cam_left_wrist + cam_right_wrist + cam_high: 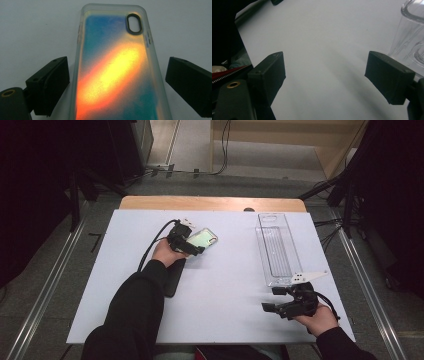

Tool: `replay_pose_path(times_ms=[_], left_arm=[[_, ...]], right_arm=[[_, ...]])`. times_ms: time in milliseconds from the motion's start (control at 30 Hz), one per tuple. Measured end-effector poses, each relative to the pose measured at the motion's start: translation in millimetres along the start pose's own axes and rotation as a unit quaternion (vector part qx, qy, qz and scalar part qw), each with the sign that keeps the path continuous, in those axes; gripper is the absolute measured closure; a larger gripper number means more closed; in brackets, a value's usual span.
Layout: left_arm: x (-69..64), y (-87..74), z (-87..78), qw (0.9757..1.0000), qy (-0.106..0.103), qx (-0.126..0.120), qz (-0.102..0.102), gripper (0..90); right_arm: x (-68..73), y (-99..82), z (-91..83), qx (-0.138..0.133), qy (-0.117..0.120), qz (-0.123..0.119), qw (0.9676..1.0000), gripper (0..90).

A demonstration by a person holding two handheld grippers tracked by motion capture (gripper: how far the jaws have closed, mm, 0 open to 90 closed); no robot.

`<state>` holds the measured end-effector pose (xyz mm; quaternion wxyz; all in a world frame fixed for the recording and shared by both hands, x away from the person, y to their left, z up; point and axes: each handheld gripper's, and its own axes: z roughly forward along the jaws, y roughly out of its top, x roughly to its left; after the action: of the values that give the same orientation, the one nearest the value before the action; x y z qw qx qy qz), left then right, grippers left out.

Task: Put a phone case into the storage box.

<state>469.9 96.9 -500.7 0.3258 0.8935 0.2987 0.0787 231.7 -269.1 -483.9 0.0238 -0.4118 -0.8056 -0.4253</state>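
While my left gripper (pixel 192 245) sits over the middle of the white table (pixel 225 290), I see its jaws spread wide in the left gripper view, one on each side of a phone case (pixel 117 70). The case lies flat between them, its camera cutout at the far end, away from me. There is a clear gap at the right jaw; the left jaw stands just beside the case edge, and I cannot tell from this angle whether it touches. So the left gripper is released, holding nothing.

My right gripper (pixel 280 306) is near the front edge of the table, well apart from the left one. In the right gripper view its jaws are also spread, with bare table between them. A clear plastic tray (pixel 276 247) lies just beyond it and off its right jaw, its long side running away from me. A dark flat object (pixel 172 280) lies under my left forearm.
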Motion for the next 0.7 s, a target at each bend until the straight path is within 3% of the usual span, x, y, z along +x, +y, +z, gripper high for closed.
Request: replay_pose_path(times_ms=[67, 200, 267, 567, 700], left_arm=[[-3.1, 0.6, 1.7, 0.9999, 0.007, 0.01, 0.011, 7.3], [-3.1, 0.4, 2.0, 0.9998, 0.01, 0.01, 0.011, 9.6], [-5.4, -0.3, 1.6, 0.9992, 0.028, 0.012, 0.024, 13.0], [-6.2, -0.4, 1.1, 0.9992, 0.033, 0.011, 0.019, 17.1], [-7.1, 1.0, -0.6, 0.9995, 0.027, 0.012, 0.007, 17.3]], right_arm=[[0.0, 0.0, 0.1, 0.001, 0.0, 0.0, 1.0, 14.7], [0.1, -0.1, 0.5, 0.002, -0.001, -0.001, 1.0, 14.7], [0.0, -0.3, 1.0, 0.004, -0.001, -0.002, 1.0, 14.7], [-0.1, -0.2, -0.7, -0.003, 0.002, 0.001, 1.0, 14.7], [0.2, -0.2, -0.3, 0.0, 0.002, 0.0, 1.0, 14.7]])
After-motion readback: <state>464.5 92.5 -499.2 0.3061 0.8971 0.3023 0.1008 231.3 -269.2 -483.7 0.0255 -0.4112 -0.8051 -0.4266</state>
